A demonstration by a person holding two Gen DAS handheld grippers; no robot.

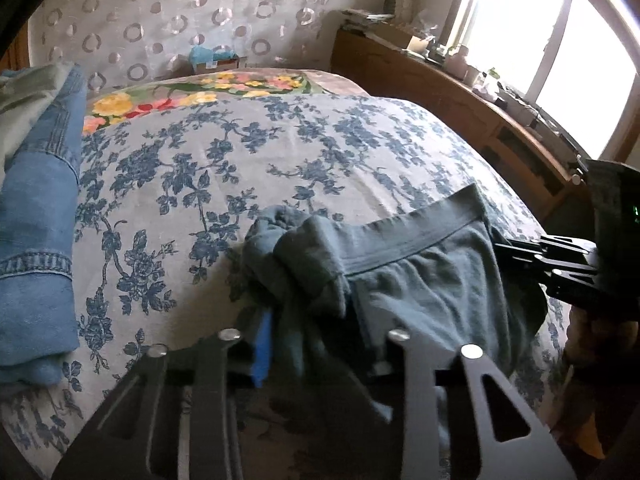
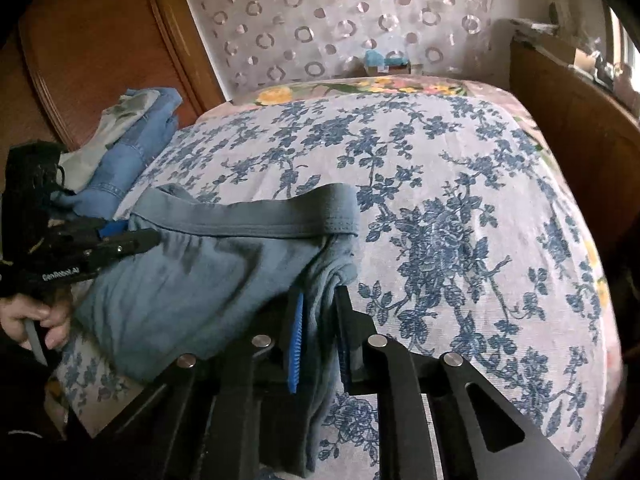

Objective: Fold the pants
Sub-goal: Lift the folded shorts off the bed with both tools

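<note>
Both grippers, left gripper (image 1: 312,320) and right gripper (image 2: 320,320), have fingers clamped on the pants (image 2: 192,280) waistband ends near the bed (image 2: 460,200) edge, presumably to keep it taut for folding.

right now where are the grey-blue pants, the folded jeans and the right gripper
grey-blue pants (image 2: 192,276): right wrist view, on the flat cloth below the waistband.
folded jeans (image 1: 40,208): left wrist view, on the denim of the stack at the left edge.
right gripper (image 2: 320,340): right wrist view, between its fingers, shut on the bunched pants.
</note>
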